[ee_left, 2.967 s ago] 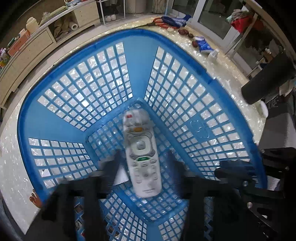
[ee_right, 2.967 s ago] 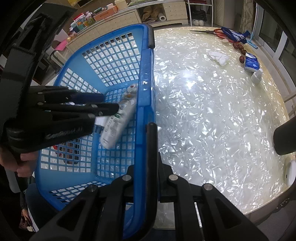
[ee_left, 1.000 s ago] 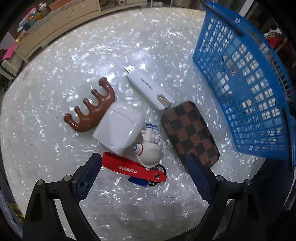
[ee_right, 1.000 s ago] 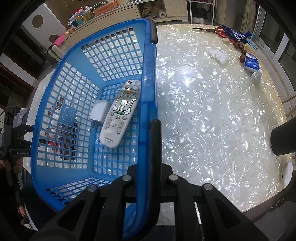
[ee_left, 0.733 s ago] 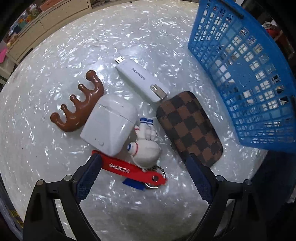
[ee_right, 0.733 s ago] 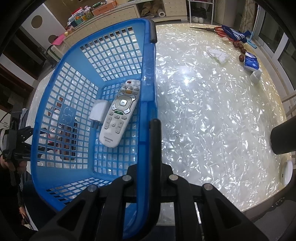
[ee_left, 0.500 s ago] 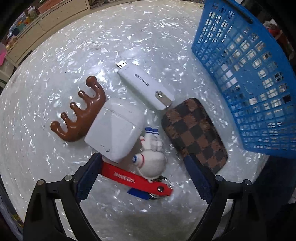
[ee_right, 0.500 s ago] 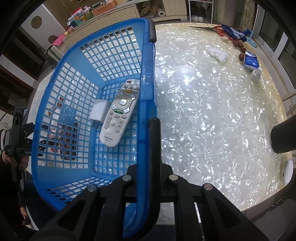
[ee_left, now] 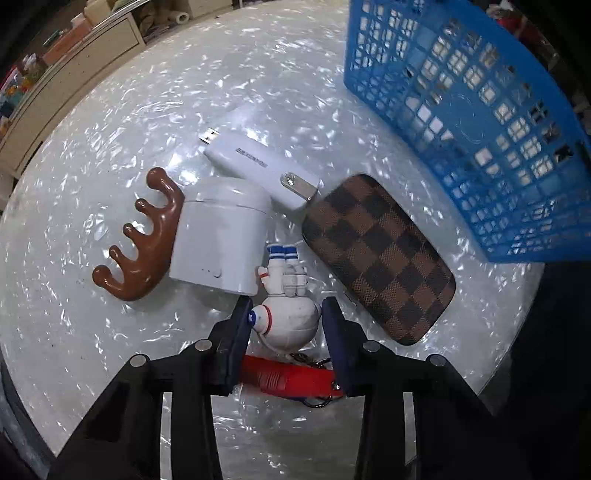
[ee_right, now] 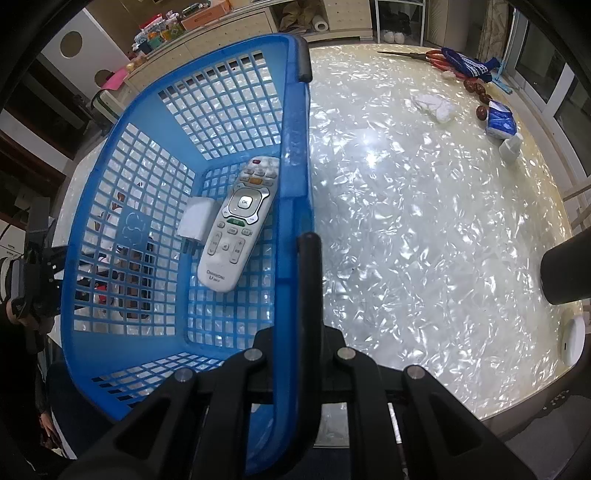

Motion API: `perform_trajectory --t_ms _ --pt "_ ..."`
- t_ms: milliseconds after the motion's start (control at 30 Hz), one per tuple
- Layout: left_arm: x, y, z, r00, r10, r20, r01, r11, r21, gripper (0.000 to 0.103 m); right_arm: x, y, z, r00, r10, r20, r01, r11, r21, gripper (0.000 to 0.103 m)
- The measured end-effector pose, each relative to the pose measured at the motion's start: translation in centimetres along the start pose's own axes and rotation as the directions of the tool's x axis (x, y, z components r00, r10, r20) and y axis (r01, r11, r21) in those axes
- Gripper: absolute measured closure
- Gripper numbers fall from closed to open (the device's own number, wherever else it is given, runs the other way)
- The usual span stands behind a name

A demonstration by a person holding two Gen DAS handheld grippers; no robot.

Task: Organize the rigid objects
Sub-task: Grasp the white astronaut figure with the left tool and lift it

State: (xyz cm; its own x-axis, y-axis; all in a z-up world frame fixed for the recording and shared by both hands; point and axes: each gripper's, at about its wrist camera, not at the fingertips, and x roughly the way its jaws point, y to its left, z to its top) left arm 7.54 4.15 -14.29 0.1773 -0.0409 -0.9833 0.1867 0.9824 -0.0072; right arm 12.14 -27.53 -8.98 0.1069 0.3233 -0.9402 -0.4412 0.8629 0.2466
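In the left wrist view my left gripper [ee_left: 286, 319] points down at the pearly table, and its jaws are closing on a white astronaut keychain [ee_left: 290, 317]. Both blue pads touch the figure's round body. Its red strap [ee_left: 288, 376] lies under the fingers. Around it lie a white earbud case [ee_left: 221, 236], a brown antler-shaped comb [ee_left: 140, 240], a white USB stick [ee_left: 258, 162] and a brown checkered case [ee_left: 376, 254]. My right gripper [ee_right: 299, 254] is shut on the rim of the blue basket [ee_right: 147, 155], which holds a white remote [ee_right: 236, 225] and a white charger [ee_right: 195, 221].
The blue basket [ee_left: 480, 110] stands tilted to the right of the left-hand items. On the far right of the table lie scissors [ee_right: 417, 55], a tissue pack [ee_right: 500, 120], brown beads [ee_right: 476, 88] and a black cylinder [ee_right: 565, 273]. A cabinet [ee_right: 229, 29] stands behind.
The left gripper sank onto the keychain and its jaws went from wide apart to tight around the astronaut. The right gripper and the basket have kept still.
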Motion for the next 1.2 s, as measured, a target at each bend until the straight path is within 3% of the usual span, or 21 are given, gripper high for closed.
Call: perform_trajectory --t_ms 267,567,933,1200 --pt "0.3 -0.1 -0.9 0.998 -0.062 0.023 0.062 0.997 -0.035 0.067 0.1 -0.2 0.0 1.000 0.006 0.001 -0.006 1.000 0.004 0.094" --pt "0.7 -0.7 -1.4 0.999 -0.017 0.043 0.022 0.995 -0.096 0.068 0.1 -0.3 0.0 1.000 0.007 0.007 -0.008 1.000 0.011 0.094" --pt "-4.8 0.8 -1.7 0.992 -0.010 0.123 0.040 0.968 -0.246 0.068 0.0 -0.3 0.0 1.000 0.000 0.008 0.000 1.000 0.008 0.094" --pt "-9.3 1.7 -1.6 0.982 0.028 0.188 0.029 0.956 -0.293 0.068 -0.2 0.2 -0.1 1.000 -0.021 0.004 0.021 1.000 -0.005 0.095"
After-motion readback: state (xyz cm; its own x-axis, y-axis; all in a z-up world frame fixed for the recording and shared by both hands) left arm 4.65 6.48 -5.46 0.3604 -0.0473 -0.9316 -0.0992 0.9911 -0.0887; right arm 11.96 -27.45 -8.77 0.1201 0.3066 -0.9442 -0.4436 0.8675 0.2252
